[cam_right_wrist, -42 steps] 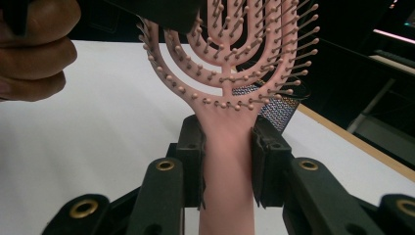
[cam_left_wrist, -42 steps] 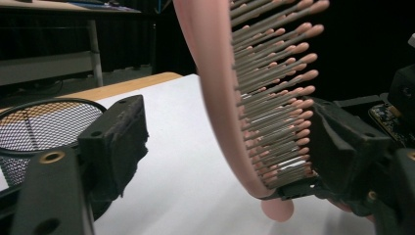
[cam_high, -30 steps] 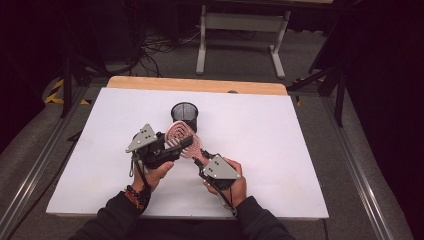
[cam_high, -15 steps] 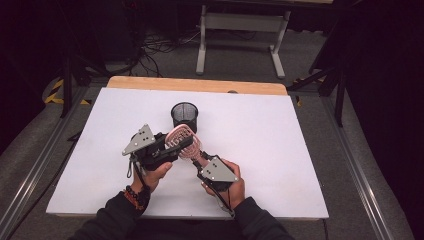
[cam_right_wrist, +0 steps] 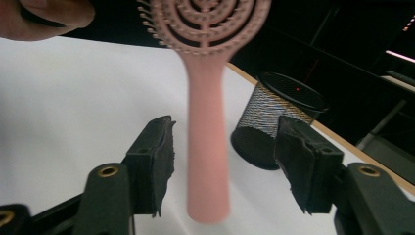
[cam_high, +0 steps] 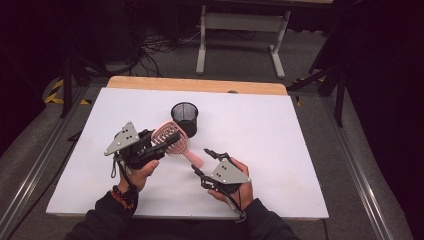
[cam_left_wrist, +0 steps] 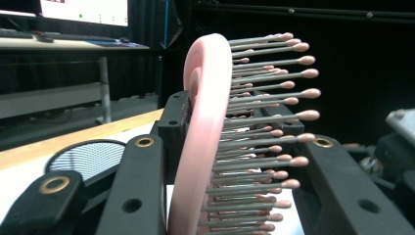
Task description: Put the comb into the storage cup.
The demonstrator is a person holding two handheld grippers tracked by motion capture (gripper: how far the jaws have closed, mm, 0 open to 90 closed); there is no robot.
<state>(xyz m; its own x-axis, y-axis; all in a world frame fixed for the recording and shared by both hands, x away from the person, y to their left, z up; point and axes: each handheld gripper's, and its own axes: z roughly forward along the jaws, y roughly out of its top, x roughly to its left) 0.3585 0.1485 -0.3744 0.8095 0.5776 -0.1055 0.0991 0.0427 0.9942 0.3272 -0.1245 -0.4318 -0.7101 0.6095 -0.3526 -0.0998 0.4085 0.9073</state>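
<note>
The pink hairbrush (cam_high: pixel 172 141) is off the desk (cam_high: pixel 280 130), passing from one hand to the other. The left tongs (cam_high: pixel 167 142) are clamped on the brush's round head; in the left gripper view the head (cam_left_wrist: pixel 208 132) stands on edge between the two black jaws, bristles pointing to one side, with the pads pressed against it. The handle slants down and away toward the right tongs (cam_high: pixel 206 161), which stand apart: their jaws have just been opening, and in the right gripper view the handle (cam_right_wrist: pixel 208 147) hangs between them without either pad touching it. So the handover looks done, with the brush now carried by the left hand alone and the right hand free to draw back. The black mesh cup (cam_high: pixel 184 118) stands upright on the desk just beyond the brush head, near it but apart, and nothing can be seen in it from above. Judging by how things lie, what is left is probably to lift the brush over that cup, lower it in handle first, and release it; none of that has started yet.
</note>
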